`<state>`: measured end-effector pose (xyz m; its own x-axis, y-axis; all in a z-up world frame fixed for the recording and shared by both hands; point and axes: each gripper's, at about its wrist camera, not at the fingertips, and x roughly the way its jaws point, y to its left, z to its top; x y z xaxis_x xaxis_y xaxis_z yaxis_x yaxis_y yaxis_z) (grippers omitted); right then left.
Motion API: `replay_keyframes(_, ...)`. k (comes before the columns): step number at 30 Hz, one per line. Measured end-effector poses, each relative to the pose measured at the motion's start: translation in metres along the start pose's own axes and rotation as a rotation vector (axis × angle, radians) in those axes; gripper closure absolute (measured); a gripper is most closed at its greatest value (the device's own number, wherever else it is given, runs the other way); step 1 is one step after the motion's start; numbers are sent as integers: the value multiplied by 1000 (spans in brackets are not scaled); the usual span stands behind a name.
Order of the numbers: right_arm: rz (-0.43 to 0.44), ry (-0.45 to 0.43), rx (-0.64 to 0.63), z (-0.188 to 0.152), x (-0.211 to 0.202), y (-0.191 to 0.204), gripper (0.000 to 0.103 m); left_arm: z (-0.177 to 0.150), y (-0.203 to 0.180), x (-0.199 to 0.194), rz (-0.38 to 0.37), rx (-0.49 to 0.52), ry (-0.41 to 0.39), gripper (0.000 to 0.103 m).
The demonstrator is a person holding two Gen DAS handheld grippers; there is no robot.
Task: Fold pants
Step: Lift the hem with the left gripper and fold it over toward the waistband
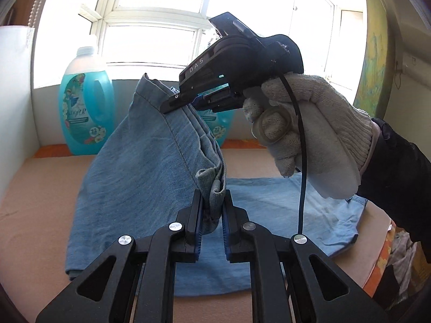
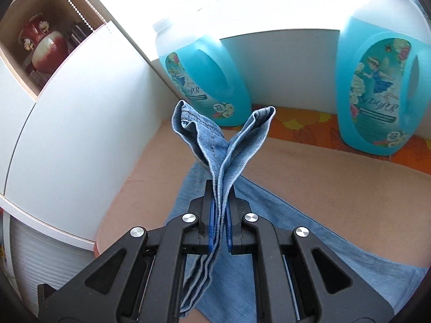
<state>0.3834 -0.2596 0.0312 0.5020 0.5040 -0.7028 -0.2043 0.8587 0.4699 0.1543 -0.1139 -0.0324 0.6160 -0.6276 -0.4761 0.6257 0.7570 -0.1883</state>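
The left tool [image 1: 212, 215] is clamped on the pants [image 1: 150, 161] hem, raised above the bench [image 1: 35, 188]. Ahead and higher, the right tool [image 1: 186, 102], tilted downward in a gloved hand [image 1: 304, 134], grips the same lifted edge.

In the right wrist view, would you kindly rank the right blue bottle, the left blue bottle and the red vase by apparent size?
1. right blue bottle
2. left blue bottle
3. red vase

The bottles seem alike; the right one probably looks bigger only from nearness.
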Motion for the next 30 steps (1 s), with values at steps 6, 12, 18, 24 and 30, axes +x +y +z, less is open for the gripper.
replay_keyframes(6,-49,-48,66,-30,-63,-57,96,0,-59,17,-125,68,33,92)
replay_keyframes(12,-109,-70,128,-68,-109,-112,96,-7,-113,40,-242,130,82,92)
replay_keyframes(18,-163,-114,195,-104,-159,-159,96,-10,-159,57,-331,180,115,92)
replay_keyframes(24,-225,-148,242,-127,-207,-194,96,-7,-210,67,-429,223,111,92)
replay_keyframes(30,-291,-161,283,-147,-244,-229,96,-6,-252,87,-511,241,134,92)
